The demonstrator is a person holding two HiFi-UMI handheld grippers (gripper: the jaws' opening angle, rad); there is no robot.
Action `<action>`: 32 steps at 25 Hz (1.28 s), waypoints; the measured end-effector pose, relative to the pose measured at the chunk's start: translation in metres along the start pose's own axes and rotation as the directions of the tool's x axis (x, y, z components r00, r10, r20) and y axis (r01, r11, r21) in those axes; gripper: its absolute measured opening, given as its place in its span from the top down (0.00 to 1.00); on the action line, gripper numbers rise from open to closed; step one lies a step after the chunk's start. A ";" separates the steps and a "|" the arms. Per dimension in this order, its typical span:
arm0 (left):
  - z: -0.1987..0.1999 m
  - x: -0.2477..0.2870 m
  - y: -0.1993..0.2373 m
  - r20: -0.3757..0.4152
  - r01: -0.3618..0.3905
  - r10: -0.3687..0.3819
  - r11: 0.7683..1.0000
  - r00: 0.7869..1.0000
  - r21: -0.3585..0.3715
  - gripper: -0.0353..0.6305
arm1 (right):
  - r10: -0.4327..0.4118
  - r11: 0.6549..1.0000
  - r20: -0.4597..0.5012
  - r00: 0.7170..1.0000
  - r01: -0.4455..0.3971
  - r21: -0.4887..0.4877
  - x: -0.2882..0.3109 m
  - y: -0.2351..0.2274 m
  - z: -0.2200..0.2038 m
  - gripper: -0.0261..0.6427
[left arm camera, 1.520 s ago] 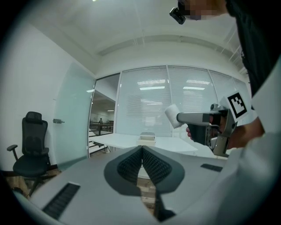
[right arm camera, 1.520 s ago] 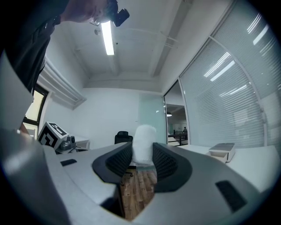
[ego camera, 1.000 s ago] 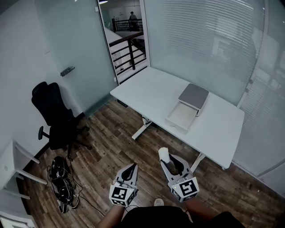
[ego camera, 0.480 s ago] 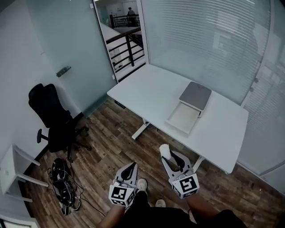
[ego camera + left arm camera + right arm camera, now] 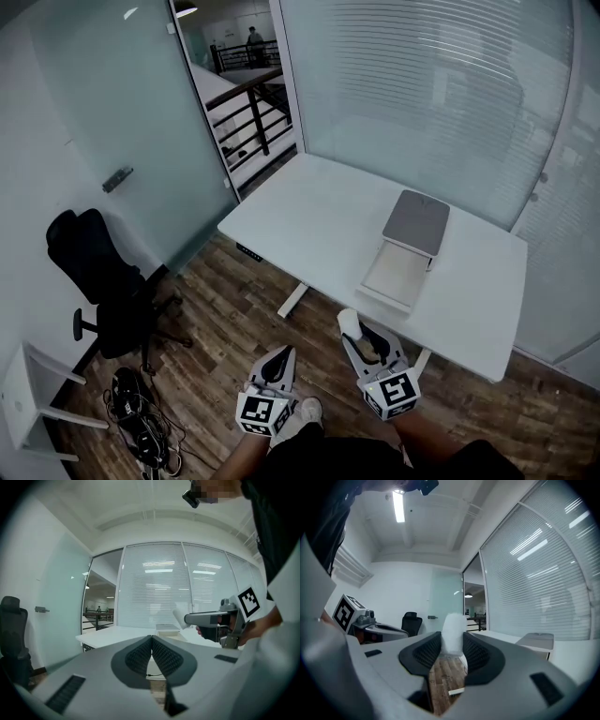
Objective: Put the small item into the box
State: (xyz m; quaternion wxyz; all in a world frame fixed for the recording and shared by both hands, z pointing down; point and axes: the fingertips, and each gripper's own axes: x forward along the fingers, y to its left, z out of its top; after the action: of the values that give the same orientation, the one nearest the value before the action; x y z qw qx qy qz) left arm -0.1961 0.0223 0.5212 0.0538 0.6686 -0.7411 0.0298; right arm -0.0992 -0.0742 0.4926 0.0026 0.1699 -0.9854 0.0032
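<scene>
A small white rounded item (image 5: 452, 632) sticks out between the pads of my right gripper (image 5: 451, 649), which is shut on it; in the head view the white item (image 5: 347, 323) shows at the tip of the right gripper (image 5: 361, 339), held over the wooden floor short of the table. The box (image 5: 398, 274) lies open on the white table (image 5: 309, 220), with its grey lid (image 5: 416, 223) beside it at the far end. My left gripper (image 5: 279, 361) hangs to the left, shut and empty; its pads (image 5: 151, 656) meet in the left gripper view.
A black office chair (image 5: 98, 281) stands at the left by a glass door (image 5: 122, 141). Tangled cables (image 5: 141, 422) lie on the floor at the lower left, near a white stand (image 5: 37, 403). Glass walls with blinds (image 5: 431, 103) rise behind the table.
The head view has moved closer to the table, which now sits lower and nearer in view. Both grippers keep the same pose, the white item still held.
</scene>
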 end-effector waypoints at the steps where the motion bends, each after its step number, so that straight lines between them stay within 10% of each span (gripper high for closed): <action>1: 0.001 0.005 0.008 -0.004 0.005 -0.005 1.000 1.000 0.005 0.93 | -0.007 1.000 0.000 1.000 0.007 0.004 0.008 -0.001 0.000 0.73; 14: 0.005 0.084 0.063 -0.024 0.160 -0.160 0.987 0.987 0.015 0.93 | -0.131 0.991 -0.044 0.990 0.132 0.017 0.076 -0.031 -0.002 0.73; 32: -0.008 0.193 0.011 -0.094 0.397 -0.396 0.918 0.914 0.000 0.93 | -0.320 0.948 -0.178 0.931 0.316 -0.050 0.063 -0.138 -0.017 0.73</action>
State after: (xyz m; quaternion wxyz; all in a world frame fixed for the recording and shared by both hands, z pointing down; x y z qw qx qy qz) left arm -0.2256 -0.1658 0.5529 0.0865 0.8033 -0.5866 0.0560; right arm -0.1121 -0.2256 0.5110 0.0958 0.3260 -0.9405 0.0086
